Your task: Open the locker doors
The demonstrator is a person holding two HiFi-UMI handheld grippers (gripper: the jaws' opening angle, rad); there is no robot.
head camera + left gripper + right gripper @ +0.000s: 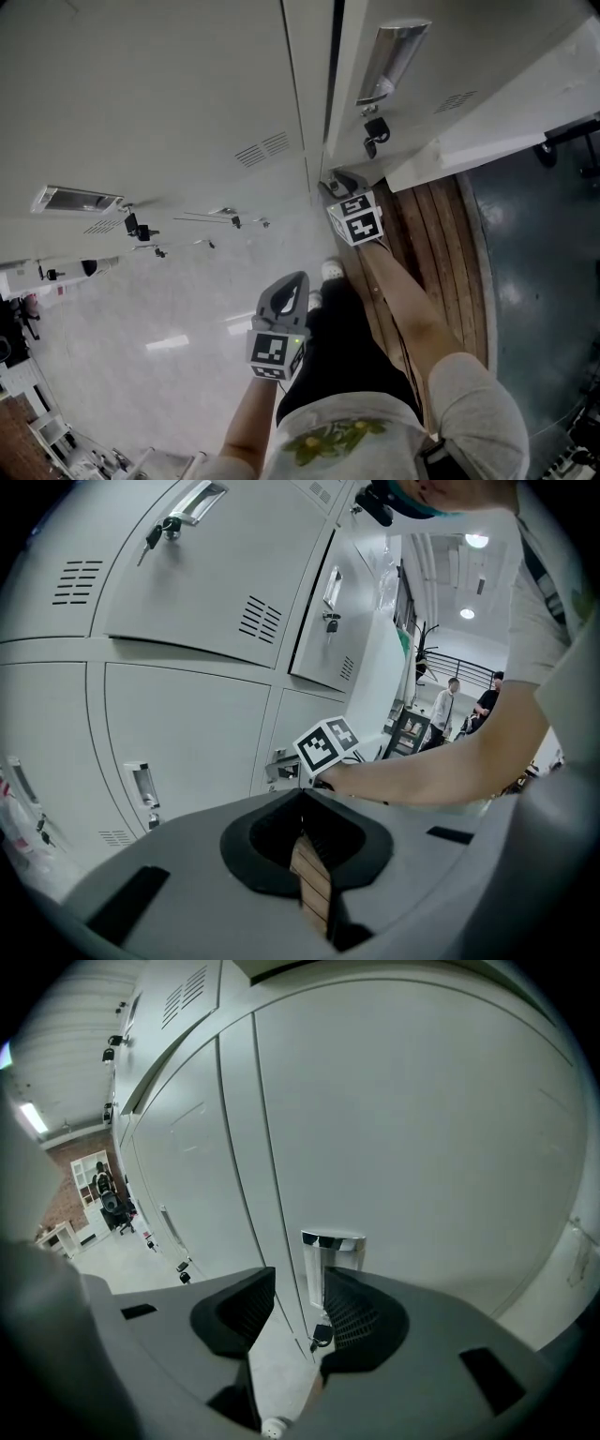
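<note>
Grey lockers (159,94) fill the wall in front of me. My right gripper (339,184) reaches low toward a bottom locker door (422,1147); its jaws stand open around the line to that door's chrome handle (330,1258), without touching it. A key (322,1334) hangs just under the handle. In the left gripper view, the right gripper's marker cube (326,744) shows beside a low handle. Two upper doors (192,588) (330,621) stand ajar. My left gripper (294,284) hangs by my leg, away from the lockers, its pads (307,866) pressed together on nothing.
Keys dangle from several locks (374,137) (137,228). A strip of wooden planks (436,239) runs along the foot of the lockers, with dark floor (539,272) beyond and glossy white floor (159,328) on my left. People (442,705) stand far down the aisle.
</note>
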